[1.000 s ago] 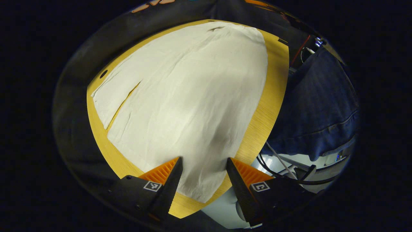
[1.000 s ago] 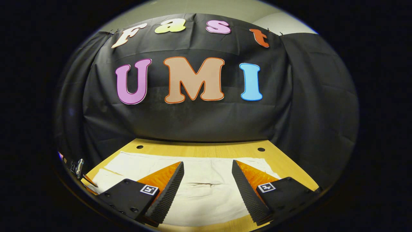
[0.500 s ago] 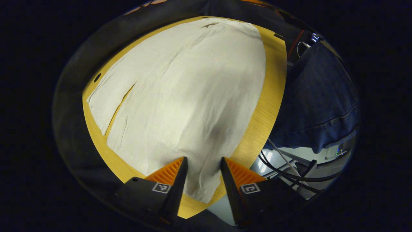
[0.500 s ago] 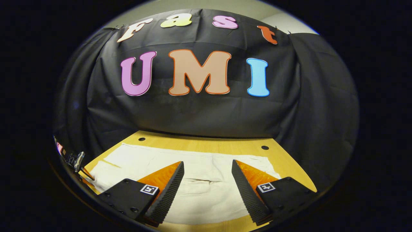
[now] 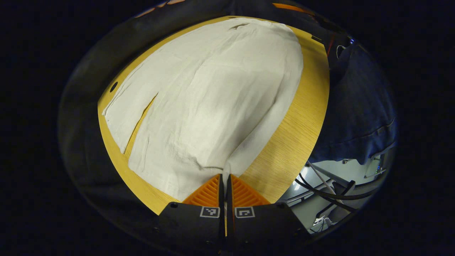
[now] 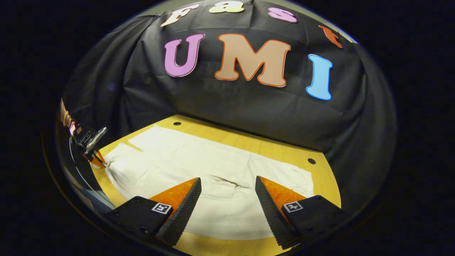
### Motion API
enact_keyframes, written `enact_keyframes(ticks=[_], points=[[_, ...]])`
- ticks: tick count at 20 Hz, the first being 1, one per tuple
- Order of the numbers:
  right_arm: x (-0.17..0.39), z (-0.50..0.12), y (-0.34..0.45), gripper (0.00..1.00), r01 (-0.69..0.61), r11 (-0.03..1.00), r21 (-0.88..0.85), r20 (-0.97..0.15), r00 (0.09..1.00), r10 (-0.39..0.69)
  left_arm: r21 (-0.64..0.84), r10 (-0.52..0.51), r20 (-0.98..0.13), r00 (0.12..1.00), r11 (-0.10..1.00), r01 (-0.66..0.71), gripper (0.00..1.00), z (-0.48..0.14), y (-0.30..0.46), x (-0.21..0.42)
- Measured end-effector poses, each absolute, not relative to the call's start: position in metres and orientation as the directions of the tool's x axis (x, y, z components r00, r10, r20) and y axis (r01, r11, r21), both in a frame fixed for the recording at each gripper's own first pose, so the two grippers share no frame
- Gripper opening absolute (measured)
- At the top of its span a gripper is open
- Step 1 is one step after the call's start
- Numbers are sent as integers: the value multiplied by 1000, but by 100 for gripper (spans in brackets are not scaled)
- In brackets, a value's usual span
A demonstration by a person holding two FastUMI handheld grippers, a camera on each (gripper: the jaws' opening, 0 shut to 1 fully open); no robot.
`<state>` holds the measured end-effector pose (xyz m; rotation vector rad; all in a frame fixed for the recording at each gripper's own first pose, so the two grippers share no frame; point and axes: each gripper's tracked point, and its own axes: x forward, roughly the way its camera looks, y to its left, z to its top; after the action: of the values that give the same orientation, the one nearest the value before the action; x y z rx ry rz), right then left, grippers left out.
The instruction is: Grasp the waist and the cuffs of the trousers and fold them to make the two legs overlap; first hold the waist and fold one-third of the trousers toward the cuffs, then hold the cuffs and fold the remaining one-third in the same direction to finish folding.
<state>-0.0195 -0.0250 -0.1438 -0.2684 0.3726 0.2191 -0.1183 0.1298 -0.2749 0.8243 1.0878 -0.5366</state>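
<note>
A: Item: trousers (image 5: 209, 92), pale, spread flat on wooden table (image 5: 295, 135), cuffs end nearest. Left gripper (image 5: 224, 177)?
B: Clenched on the near cuff corner; cloth puckers there.
A: Right gripper (image 6: 227, 199)?
B: Released, hovering over the waist. Advice: pinch the near waist edge squarely before lifting both.

trousers (image 5: 213, 92): pale woven cloth, matt, lightly creased
tabletop (image 5: 295, 131): wood, fine grain, smooth satin finish
wall (image 6: 249, 106): black cloth, matt
</note>
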Motion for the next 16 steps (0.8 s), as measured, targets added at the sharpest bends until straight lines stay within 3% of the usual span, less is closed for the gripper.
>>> enact_keyframes(ticks=[7, 16], points=[[-46, -221, -91, 98, -504, 798, -330, -638, 742, 205, 325, 55, -925, 376, 625, 709, 1, -276, 131, -118], [-65, -289, -185, 98, -707, 630, -320, -866, 489, 110, 339, 114, -930, 350, 635, 694, 1, -277, 130, -119]])
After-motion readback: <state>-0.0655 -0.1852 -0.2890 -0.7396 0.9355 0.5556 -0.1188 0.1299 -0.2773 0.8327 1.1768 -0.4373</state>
